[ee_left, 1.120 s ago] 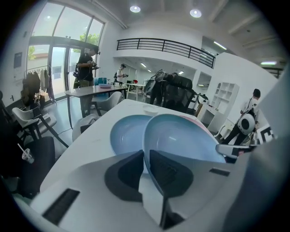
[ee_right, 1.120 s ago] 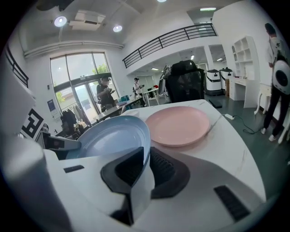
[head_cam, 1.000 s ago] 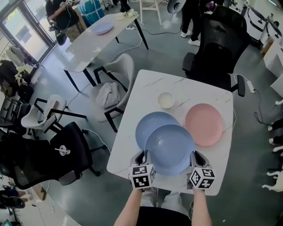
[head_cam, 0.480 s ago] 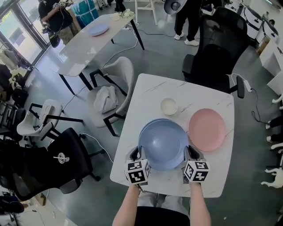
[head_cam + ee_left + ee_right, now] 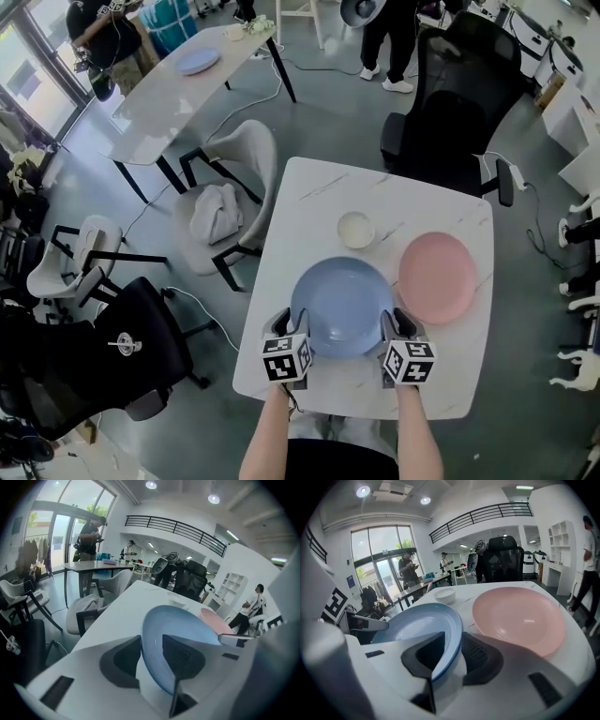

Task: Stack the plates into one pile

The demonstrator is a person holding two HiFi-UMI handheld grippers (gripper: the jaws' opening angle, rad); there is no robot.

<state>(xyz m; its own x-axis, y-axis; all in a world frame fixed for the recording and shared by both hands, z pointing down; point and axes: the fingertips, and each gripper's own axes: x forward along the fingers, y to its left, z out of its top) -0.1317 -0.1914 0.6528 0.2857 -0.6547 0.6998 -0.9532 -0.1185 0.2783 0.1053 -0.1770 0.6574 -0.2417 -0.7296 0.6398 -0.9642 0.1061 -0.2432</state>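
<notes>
A blue plate [image 5: 342,305] lies flat on the white marble table [image 5: 309,202], covering a second blue plate that barely shows beneath it. My left gripper [image 5: 286,324] straddles its left rim and my right gripper [image 5: 395,324] its right rim. Both pairs of jaws have just been opening. In the left gripper view the blue plate [image 5: 185,623] has its rim loose between my left gripper's [image 5: 151,641] jaws. In the right gripper view the blue plate's [image 5: 417,620] edge runs between my right gripper's [image 5: 452,638] jaws without being pinched. A pink plate [image 5: 437,277] lies to the right.
A small white bowl [image 5: 356,229] stands behind the plates. A black office chair [image 5: 448,122] is at the table's far side and a pale chair [image 5: 234,187] at its left. Another table [image 5: 178,94] and people are further off.
The blue plate held in both grippers moved away from me and down onto the other blue plate. Both grippers' jaws widened and the plate now rests on the pile.
</notes>
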